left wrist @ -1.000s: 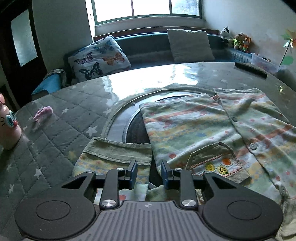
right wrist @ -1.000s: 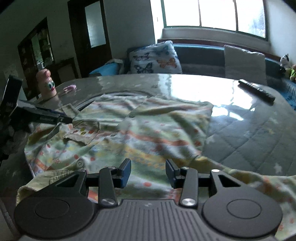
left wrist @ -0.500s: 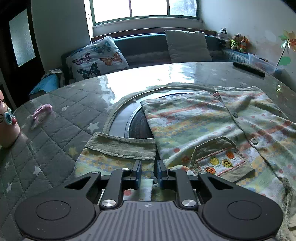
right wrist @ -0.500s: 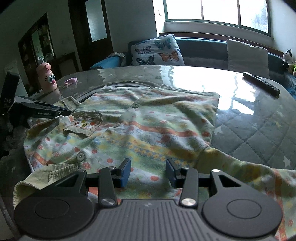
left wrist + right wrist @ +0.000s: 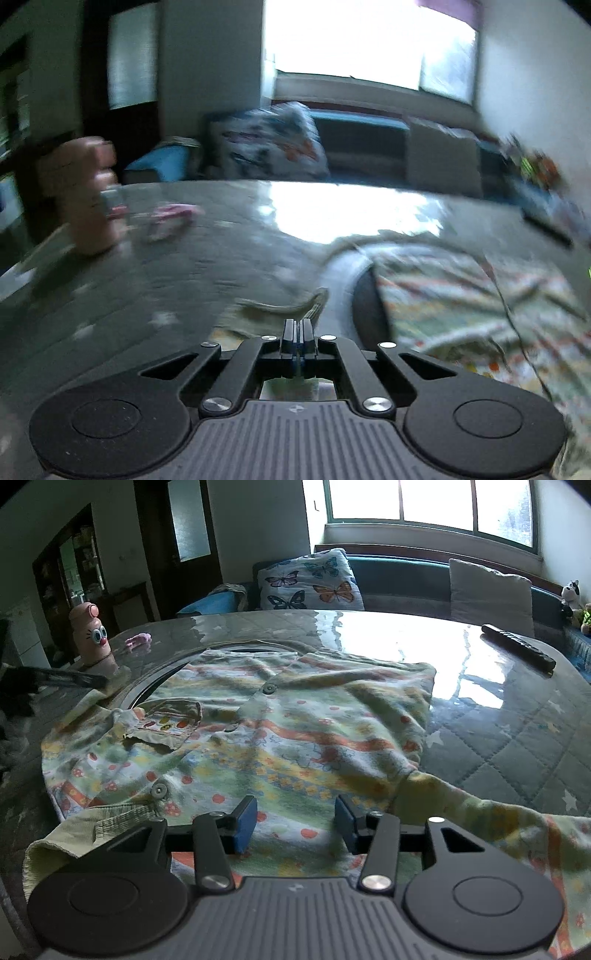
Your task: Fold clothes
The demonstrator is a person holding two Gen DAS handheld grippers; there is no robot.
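A small patterned button shirt (image 5: 295, 720) with a chest pocket (image 5: 166, 723) lies spread on the quilted table (image 5: 517, 731). My right gripper (image 5: 295, 823) hovers open over the shirt's near hem, with nothing between its blue pads. One sleeve (image 5: 498, 819) trails off to the right of it. The left wrist view is blurred by motion. In it my left gripper (image 5: 297, 328) is shut on the ribbed cuff of the other sleeve (image 5: 280, 310), and the shirt body (image 5: 461, 295) lies to the right. From the right wrist view the left gripper (image 5: 55, 679) shows at the far left edge.
A pink figurine bottle (image 5: 90, 635) and a small pink item (image 5: 138, 640) stand at the table's far left. A black remote (image 5: 517, 648) lies at the far right. The round inset rim (image 5: 147, 690) shows beside the shirt. A sofa with a butterfly pillow (image 5: 310, 583) is behind.
My left gripper has shut on the sleeve cuff and swung fast to the left, which blurs its view. The right gripper stays open and has barely moved.
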